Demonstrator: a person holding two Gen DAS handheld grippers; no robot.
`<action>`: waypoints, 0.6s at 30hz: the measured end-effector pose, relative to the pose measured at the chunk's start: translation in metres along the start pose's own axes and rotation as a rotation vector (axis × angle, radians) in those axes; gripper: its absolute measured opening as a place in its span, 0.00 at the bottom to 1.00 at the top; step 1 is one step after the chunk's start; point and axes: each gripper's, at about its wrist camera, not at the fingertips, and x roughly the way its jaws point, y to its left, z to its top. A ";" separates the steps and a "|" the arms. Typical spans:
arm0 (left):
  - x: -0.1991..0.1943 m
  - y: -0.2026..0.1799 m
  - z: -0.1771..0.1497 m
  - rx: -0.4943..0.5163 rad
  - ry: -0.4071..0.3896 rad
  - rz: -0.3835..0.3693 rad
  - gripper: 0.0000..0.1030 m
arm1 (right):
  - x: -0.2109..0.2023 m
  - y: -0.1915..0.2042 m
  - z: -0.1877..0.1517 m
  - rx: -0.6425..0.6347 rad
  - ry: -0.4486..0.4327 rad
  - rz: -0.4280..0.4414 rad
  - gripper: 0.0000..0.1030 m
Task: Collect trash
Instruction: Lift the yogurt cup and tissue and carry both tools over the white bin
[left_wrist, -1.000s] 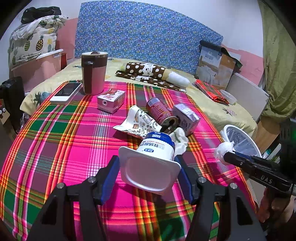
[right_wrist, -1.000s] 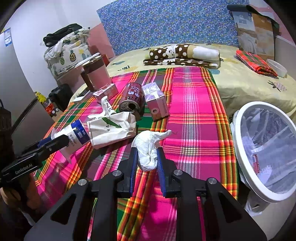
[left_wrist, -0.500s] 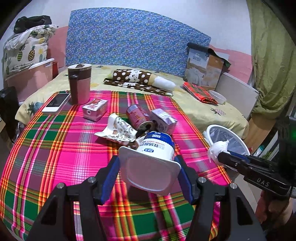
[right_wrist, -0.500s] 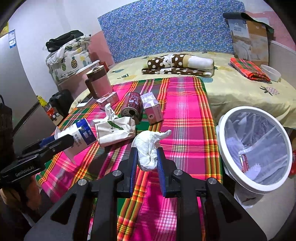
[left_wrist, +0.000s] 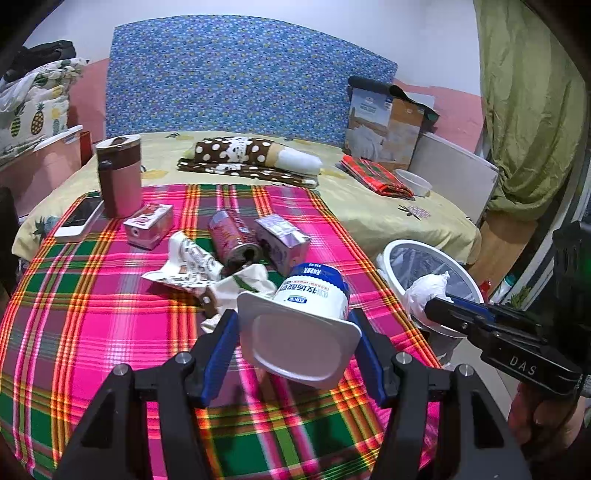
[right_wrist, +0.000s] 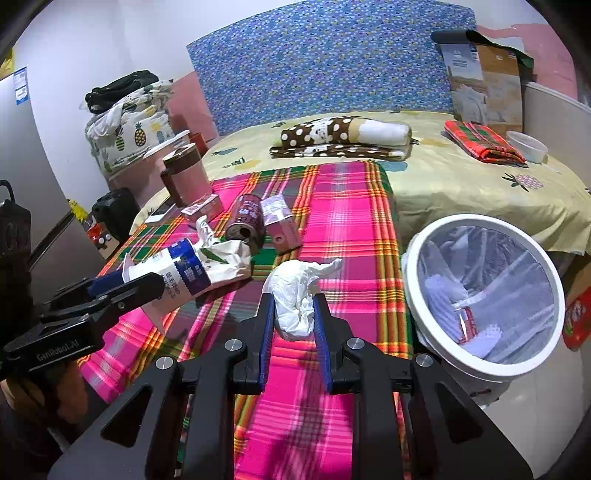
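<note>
Trash bin (right_wrist: 417, 258) now looms larger at right as both grippers, fingers clamping yogurt cup (left_wrist: 312, 306) and tissue wad (right_wrist: 297, 295), carry toward it.

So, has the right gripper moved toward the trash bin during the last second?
Yes. In the left wrist view, the right gripper, shut on the crumpled tissue, was beside the plaid cloth; now the tissue overlaps the white trash bin.
</note>
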 end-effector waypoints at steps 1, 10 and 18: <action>0.002 -0.003 0.001 0.005 0.003 -0.004 0.61 | -0.001 -0.002 0.000 0.003 0.000 -0.002 0.22; 0.017 -0.029 0.005 0.043 0.021 -0.037 0.61 | -0.007 -0.021 -0.002 0.030 -0.007 -0.025 0.22; 0.031 -0.054 0.010 0.081 0.034 -0.075 0.61 | -0.014 -0.043 -0.003 0.060 -0.013 -0.055 0.22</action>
